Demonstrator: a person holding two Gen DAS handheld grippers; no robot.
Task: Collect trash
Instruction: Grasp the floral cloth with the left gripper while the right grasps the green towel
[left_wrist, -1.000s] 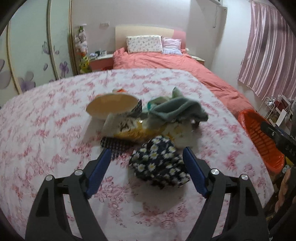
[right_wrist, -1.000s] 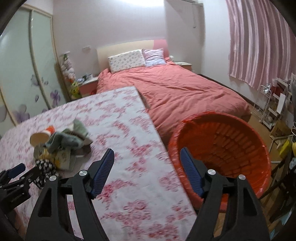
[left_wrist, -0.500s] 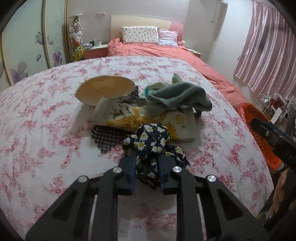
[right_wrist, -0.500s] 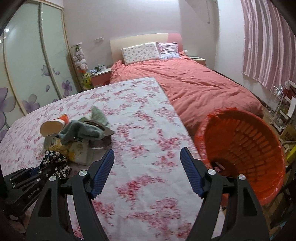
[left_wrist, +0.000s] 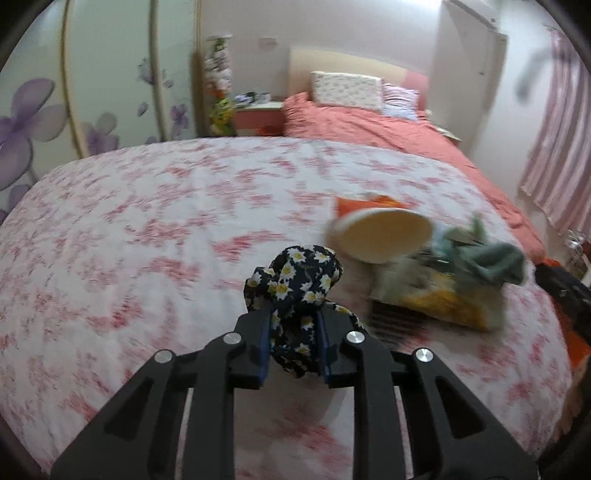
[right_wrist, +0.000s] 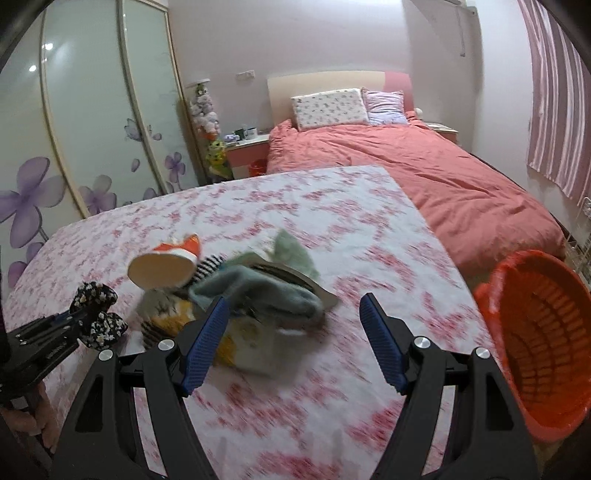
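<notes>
My left gripper (left_wrist: 293, 326) is shut on a dark daisy-print cloth (left_wrist: 295, 273), bunched between its blue pads and held to the left of the pile. The right wrist view shows the same gripper (right_wrist: 79, 319) and daisy cloth (right_wrist: 94, 295) at lower left. The pile holds a tipped paper cup (left_wrist: 384, 236), a green cloth (left_wrist: 491, 258), a yellow packet (left_wrist: 443, 310) and a black mesh piece (left_wrist: 388, 321). My right gripper (right_wrist: 293, 301) stands open in front of the green cloth (right_wrist: 258, 291), nothing between its fingers. The cup (right_wrist: 160, 271) lies left of it.
An orange plastic basket (right_wrist: 543, 332) stands on the floor off the right edge of the pink floral cover (right_wrist: 332, 206). Behind is a red bed (right_wrist: 443, 173) with pillows, a nightstand (right_wrist: 247, 151), and a wardrobe (right_wrist: 85, 122) at left.
My left gripper shut on the daisy cloth and carried it left, away from the pile. The right gripper swung left from over the orange basket to face the pile, still open.
</notes>
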